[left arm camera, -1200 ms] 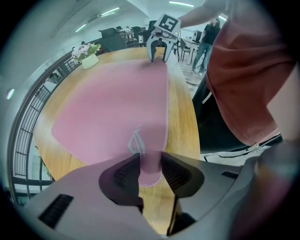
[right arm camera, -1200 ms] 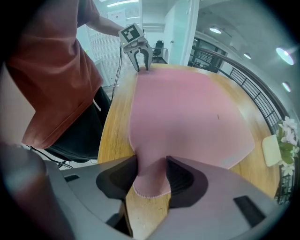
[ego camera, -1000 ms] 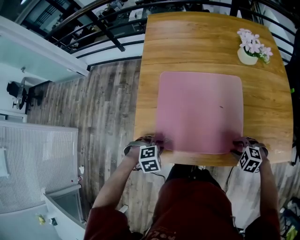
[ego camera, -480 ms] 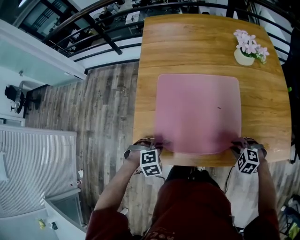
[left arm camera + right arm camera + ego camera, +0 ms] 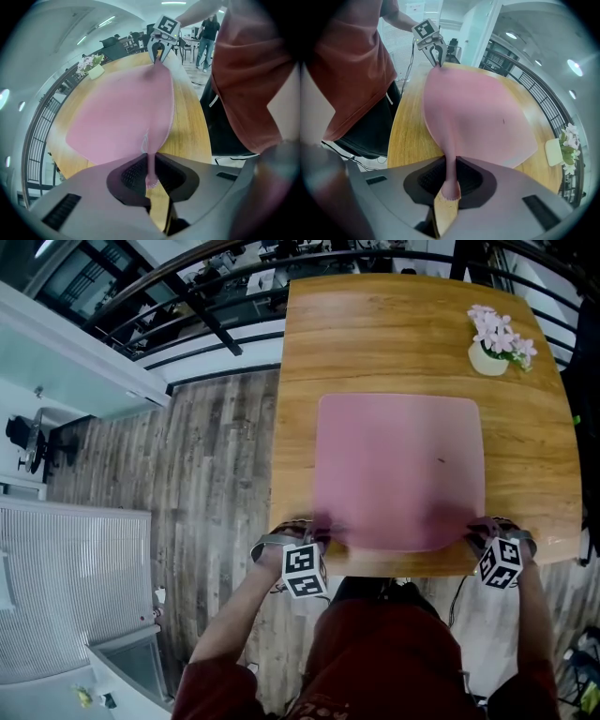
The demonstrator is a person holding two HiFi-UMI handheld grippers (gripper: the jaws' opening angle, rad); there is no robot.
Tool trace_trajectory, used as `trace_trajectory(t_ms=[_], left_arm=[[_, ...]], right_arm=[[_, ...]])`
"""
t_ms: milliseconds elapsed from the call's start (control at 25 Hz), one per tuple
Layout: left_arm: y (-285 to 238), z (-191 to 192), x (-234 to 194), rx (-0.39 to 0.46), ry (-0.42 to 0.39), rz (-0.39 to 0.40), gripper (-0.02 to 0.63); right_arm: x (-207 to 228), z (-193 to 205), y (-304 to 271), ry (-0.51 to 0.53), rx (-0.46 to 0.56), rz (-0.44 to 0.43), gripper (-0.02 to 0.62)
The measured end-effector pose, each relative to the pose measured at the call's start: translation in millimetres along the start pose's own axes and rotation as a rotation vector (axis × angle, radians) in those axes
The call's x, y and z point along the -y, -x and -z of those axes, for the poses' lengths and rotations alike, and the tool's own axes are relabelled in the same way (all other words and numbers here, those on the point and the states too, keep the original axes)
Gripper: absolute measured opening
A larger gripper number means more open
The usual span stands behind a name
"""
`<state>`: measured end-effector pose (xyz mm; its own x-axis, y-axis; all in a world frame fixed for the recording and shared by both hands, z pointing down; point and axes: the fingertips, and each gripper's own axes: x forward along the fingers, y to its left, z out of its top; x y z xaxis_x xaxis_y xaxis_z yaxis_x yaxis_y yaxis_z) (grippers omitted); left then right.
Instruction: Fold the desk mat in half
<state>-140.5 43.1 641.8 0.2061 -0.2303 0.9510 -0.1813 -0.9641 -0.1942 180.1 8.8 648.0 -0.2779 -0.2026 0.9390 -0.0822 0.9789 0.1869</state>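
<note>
Head view looks steeply down on a wooden worktop (image 5: pixel 375 334) with a pink desk mat (image 5: pixel 400 472) lying open and flat across its middle, the near edge of the mat running just beside the worktop's edge closest to the person. A small pale pot of pink flowers (image 5: pixel 497 345) stands near the far right corner of the worktop, well apart from the mat. Left gripper view shows the left gripper (image 5: pixel 151 174) pinching the near left corner of the mat: its jaws have just been closing, and now the ribbed pads press on the thin pink sheet from both sides, with the stitched corner tip poking out past them. The corner is drawn up off the wood into a narrow fold, while the rest of the sheet spreads flat away towards the flowers. Right gripper view shows the right gripper (image 5: pixel 451 180) in the same way at the near right corner: its jaws have also just been closing and clamp the pink corner between the pads, bare wood showing below the tip. Each gripper view also catches the other gripper at the far end of the near edge, its marker cube above the pinched corner. Both grippers point steeply down at the worktop's near edge, held by a person in a dark red shirt (image 5: pixel 394 652), above a plank floor (image 5: pixel 216 456).
</note>
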Motion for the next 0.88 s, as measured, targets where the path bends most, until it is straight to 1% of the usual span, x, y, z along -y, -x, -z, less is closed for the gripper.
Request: trace_trajectory(t_ms=[120, 200, 320, 520, 680, 880], left_arm=[[5, -2, -13, 0.031, 0.001, -0.019, 0.063], [5, -4, -21, 0.044, -0.009, -0.017, 0.061], [4, -6, -32, 0.053, -0.032, -0.02, 0.061], [-2, -4, -45, 0.072, -0.033, -0.033, 0.061], [-5, -4, -44, 0.08, -0.018, -0.021, 0.061], [-7, -4, -48, 0.085, 0.007, -0.016, 0.061]], right_arm=[[3, -3, 1, -0.007, -0.009, 0.011, 0.061], [5, -5, 2, -0.018, -0.011, 0.023, 0.058], [11, -8, 4, -0.04, -0.008, 0.069, 0.057], [12, -8, -2, -0.078, -0.018, 0.126, 0.057], [18, -8, 1, -0.108, -0.017, 0.173, 0.057], [39, -12, 4, -0.107, -0.026, 0.219, 0.058]])
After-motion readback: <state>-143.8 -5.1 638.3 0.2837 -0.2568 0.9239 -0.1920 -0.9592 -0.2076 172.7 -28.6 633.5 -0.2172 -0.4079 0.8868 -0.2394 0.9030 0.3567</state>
